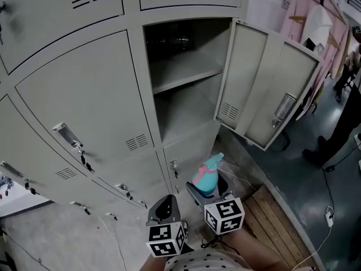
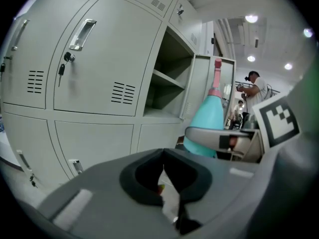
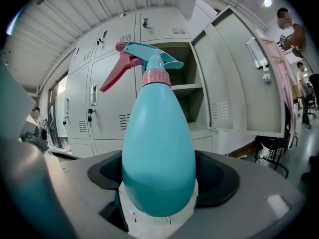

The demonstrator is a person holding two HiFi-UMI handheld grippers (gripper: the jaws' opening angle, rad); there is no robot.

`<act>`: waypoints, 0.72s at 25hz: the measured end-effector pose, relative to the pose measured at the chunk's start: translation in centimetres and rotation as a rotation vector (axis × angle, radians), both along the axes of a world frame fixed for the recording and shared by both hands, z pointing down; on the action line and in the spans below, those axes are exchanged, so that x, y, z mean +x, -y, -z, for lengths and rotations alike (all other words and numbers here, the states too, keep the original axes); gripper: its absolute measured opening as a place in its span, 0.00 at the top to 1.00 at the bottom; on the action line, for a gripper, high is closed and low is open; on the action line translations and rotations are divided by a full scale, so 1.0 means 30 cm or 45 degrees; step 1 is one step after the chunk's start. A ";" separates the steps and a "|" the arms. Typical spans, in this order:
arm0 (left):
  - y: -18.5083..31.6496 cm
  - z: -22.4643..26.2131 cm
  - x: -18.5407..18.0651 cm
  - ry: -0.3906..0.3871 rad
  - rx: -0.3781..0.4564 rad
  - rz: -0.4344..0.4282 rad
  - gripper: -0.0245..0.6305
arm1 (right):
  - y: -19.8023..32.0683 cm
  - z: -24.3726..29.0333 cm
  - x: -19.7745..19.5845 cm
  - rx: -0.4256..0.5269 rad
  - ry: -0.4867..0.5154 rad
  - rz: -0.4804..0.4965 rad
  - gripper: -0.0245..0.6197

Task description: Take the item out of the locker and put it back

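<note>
The locker bank [image 1: 73, 89] runs past the head view's top and left edges, so its full extent is cut off. One compartment [image 1: 186, 103] is open, its door [image 1: 265, 89] swung out to the right. A shelf [image 1: 183, 75] splits it into two levels. The upper level is dark at the back and hard to read, and what shows of the shelf and the floor below it is bare metal.

The teal spray bottle [image 3: 158, 148] with a pink trigger is outside the locker, low in front of the open compartment. It stands upright in the right gripper [image 1: 206, 195], whose jaws are closed on its lower body. Its base is hidden between the pads. The left gripper [image 2: 163, 176] is beside it, its jaws pressed together at the tips with nothing between them.
</note>
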State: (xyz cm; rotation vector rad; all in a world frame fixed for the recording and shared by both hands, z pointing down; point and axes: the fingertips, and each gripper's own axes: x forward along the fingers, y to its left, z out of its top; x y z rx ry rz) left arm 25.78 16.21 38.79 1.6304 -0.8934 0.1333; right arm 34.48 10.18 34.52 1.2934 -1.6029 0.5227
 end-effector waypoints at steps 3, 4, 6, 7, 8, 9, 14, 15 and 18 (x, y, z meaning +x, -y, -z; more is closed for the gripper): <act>0.047 -0.061 -0.010 0.008 -0.015 0.005 0.95 | 0.114 -0.079 -0.009 0.005 0.002 0.031 0.31; 0.060 -0.083 -0.012 0.010 -0.023 0.005 0.95 | 0.157 -0.106 -0.011 0.008 0.002 0.041 0.31; 0.089 -0.127 -0.012 0.012 -0.039 0.004 0.95 | 0.251 -0.160 -0.016 0.022 0.004 0.057 0.31; 0.105 -0.148 -0.011 0.012 -0.044 0.002 0.95 | 0.301 -0.184 -0.017 0.036 0.004 0.063 0.31; 0.122 -0.167 -0.010 0.012 -0.047 0.001 0.95 | 0.350 -0.207 -0.016 0.052 0.002 0.067 0.31; 0.141 -0.184 -0.009 0.013 -0.047 0.001 0.95 | 0.396 -0.228 -0.014 0.068 -0.001 0.071 0.31; 0.224 -0.259 -0.005 0.012 -0.047 -0.003 0.95 | 0.568 -0.337 0.016 0.093 -0.032 0.061 0.31; 0.237 -0.270 -0.004 0.009 -0.047 -0.006 0.95 | 0.590 -0.356 0.025 0.092 -0.041 0.056 0.31; 0.268 -0.298 0.004 0.002 -0.047 -0.012 0.95 | 0.638 -0.406 0.050 0.084 -0.064 0.040 0.31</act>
